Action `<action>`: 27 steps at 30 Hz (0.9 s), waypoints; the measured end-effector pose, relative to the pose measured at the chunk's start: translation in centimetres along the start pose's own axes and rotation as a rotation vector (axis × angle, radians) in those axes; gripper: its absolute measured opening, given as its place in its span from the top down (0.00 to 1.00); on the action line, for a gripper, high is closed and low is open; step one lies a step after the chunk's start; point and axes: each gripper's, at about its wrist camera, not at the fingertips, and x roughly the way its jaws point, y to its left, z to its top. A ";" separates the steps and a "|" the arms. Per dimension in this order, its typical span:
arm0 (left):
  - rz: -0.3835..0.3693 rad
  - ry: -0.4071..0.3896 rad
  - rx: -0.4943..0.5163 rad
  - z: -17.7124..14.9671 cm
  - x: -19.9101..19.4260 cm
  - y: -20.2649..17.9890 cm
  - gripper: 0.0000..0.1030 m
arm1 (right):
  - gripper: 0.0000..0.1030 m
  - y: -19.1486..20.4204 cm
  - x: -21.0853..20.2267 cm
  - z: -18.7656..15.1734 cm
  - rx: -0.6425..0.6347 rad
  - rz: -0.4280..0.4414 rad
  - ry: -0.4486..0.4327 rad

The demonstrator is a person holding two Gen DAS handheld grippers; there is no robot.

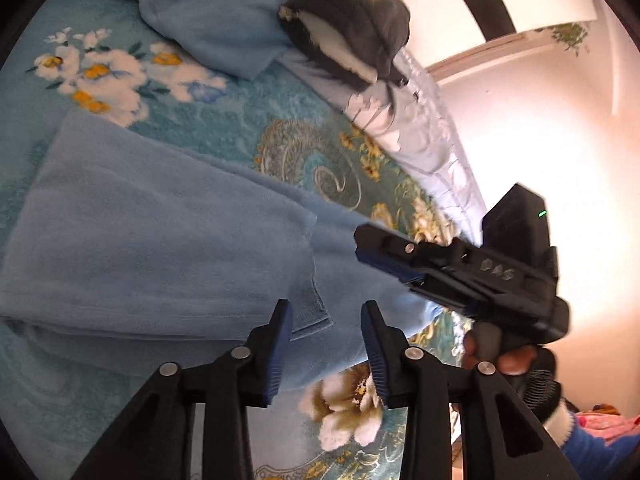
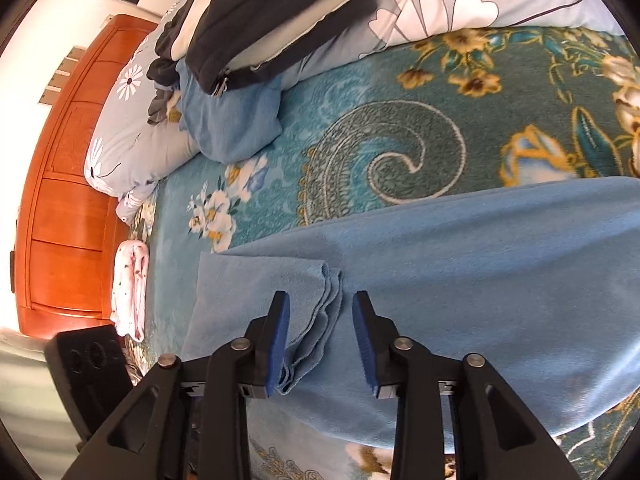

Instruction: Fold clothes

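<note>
On floral blanket [image 2: 400, 92]: folded blue garment [image 2: 480, 248]

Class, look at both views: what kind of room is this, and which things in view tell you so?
Most likely a bedroom. The work surface is a bed spread with a teal floral blanket, a flower-print pillow lies at one end, and a wooden headboard or cabinet stands behind it.

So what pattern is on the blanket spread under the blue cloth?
Teal blanket with white and gold flowers and a paisley swirl; clearest in the right wrist view.
</note>
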 end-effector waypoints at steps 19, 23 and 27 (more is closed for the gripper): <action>0.115 -0.258 -0.481 -0.5 -8.8 13.3 0.52 | 0.75 0.7 5.8 -1.7 0.175 0.092 0.081; 0.152 -0.269 -0.418 -0.4 -8.9 12.3 0.52 | 0.95 2.9 4.4 -1.3 0.064 0.039 0.052; 0.081 -0.315 -0.382 -0.2 -9.8 11.3 0.52 | 0.95 5.2 0.4 -1.2 -0.124 -0.054 -0.017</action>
